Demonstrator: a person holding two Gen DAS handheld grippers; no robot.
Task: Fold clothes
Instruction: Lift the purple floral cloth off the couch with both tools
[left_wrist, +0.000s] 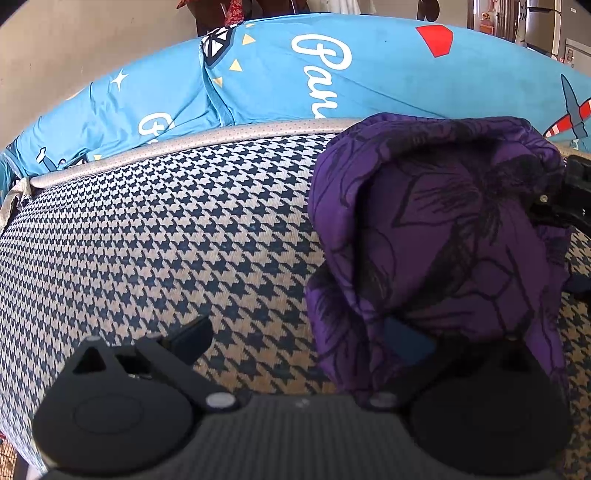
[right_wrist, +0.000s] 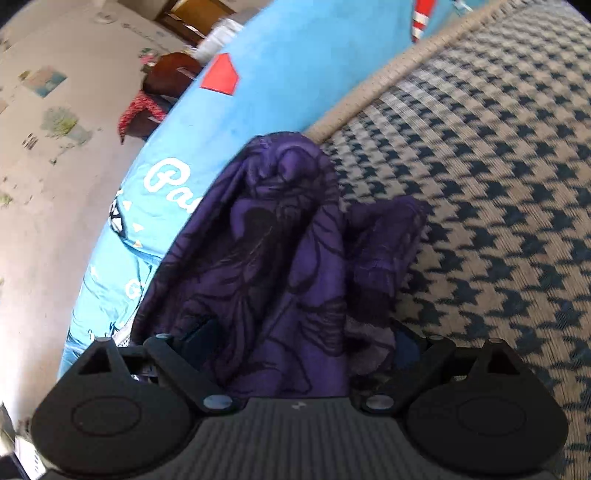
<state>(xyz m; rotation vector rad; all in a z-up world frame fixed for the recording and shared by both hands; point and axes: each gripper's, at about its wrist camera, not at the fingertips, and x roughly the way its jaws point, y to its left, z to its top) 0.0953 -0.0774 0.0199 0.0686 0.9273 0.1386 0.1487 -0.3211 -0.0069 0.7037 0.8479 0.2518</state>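
Observation:
A purple garment with dark flower outlines lies bunched on a houndstooth cushion. My left gripper stands open. Its left finger is bare over the cushion, and the cloth drapes over its right, blue-padded finger. In the right wrist view the same garment piles up between the wide-apart jaws of my right gripper, which is open, and the cloth hangs loose there. The black body of the right gripper shows at the garment's right edge in the left wrist view.
The cushion has a grey piped rim. Behind it lies a blue printed bedsheet with white lettering and a red shape. A pale patterned wall and dark wooden furniture stand beyond.

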